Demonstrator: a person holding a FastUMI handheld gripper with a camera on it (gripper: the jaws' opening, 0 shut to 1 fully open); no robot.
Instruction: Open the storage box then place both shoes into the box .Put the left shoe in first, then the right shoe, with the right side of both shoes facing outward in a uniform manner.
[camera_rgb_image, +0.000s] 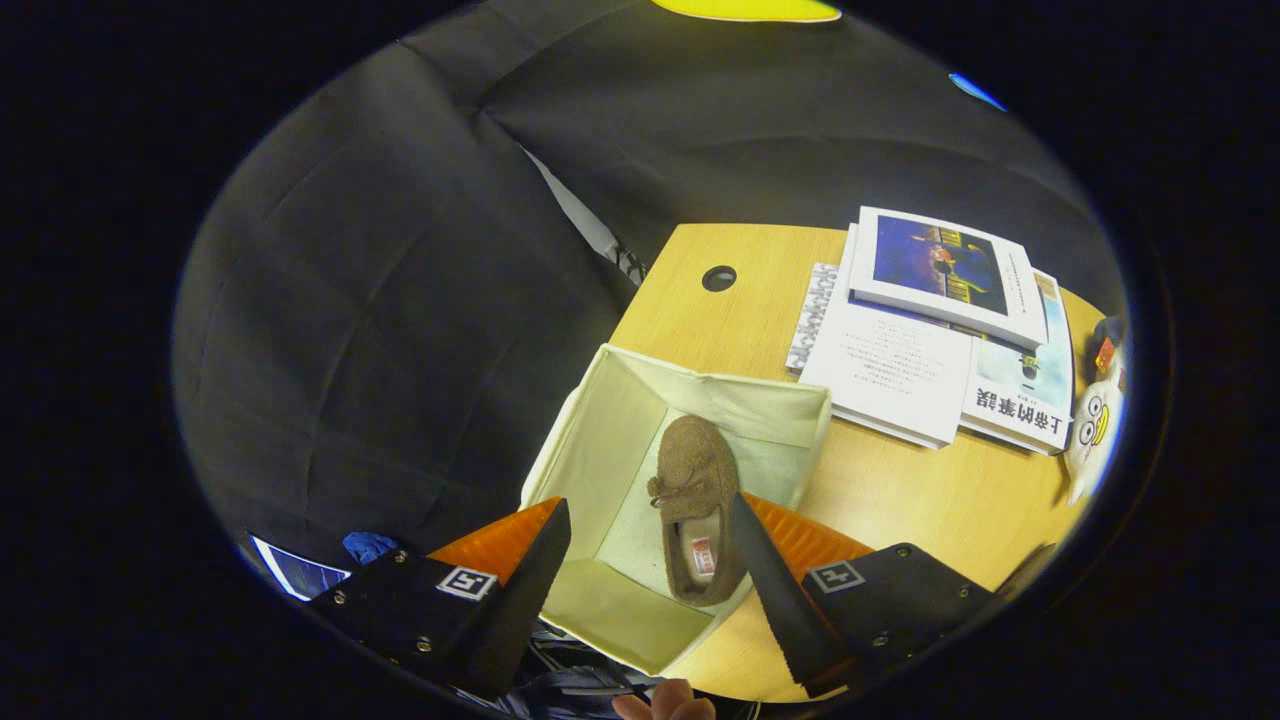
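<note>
Gripper (650, 560) hangs released above the box (600, 420); one shoe (695, 500) lies inside toward 3 o'clock; second shoe could jam or face wrong.

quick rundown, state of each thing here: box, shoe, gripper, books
storage box: open, upright on the table
brown shoe: inside the box, lying along its right wall, toe pointing away from the gripper
gripper: open, fingers spread above the box, holding nothing
books: closed, stacked on the table beyond the box
stuffed toy: lying at the table's edge beside the books
</note>
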